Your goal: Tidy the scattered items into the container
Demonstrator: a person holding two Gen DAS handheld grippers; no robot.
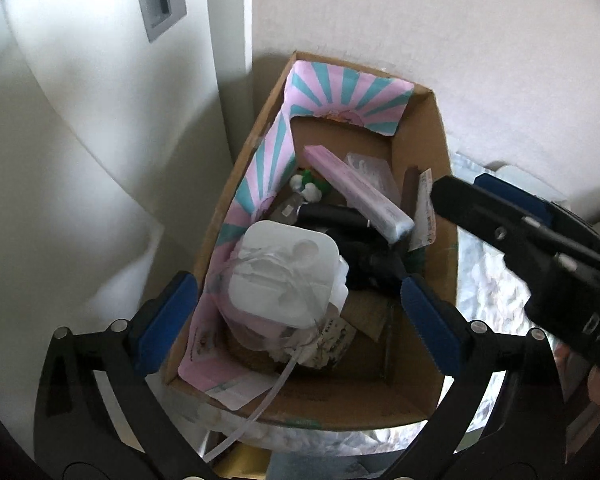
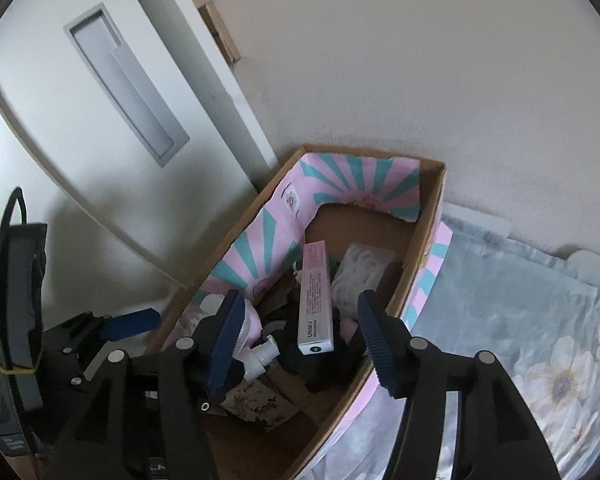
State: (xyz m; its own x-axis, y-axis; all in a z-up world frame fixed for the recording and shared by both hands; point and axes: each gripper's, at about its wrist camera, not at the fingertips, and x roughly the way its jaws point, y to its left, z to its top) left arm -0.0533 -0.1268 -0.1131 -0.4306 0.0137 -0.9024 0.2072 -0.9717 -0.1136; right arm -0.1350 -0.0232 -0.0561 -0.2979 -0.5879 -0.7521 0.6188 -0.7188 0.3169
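A cardboard box [image 1: 436, 128] with a pink and teal striped lining holds several items: a white plastic case [image 1: 284, 268] with a clear tube, a long pink box [image 1: 360, 196], black items [image 1: 364, 256], a clear packet. My left gripper [image 1: 296, 316] is open and empty above the box's near end. My right gripper [image 2: 300, 340] is open and empty over the box [image 2: 432, 216], above the pink box [image 2: 314, 304]. The right gripper also shows in the left wrist view [image 1: 456, 200] at the box's right rim.
The box sits on a floral grey bedspread [image 2: 520, 320] against a beige wall [image 2: 420, 60]. A white door with a recessed handle [image 2: 124, 84] stands to the left. A black strap and device [image 2: 12, 300] sit at the far left.
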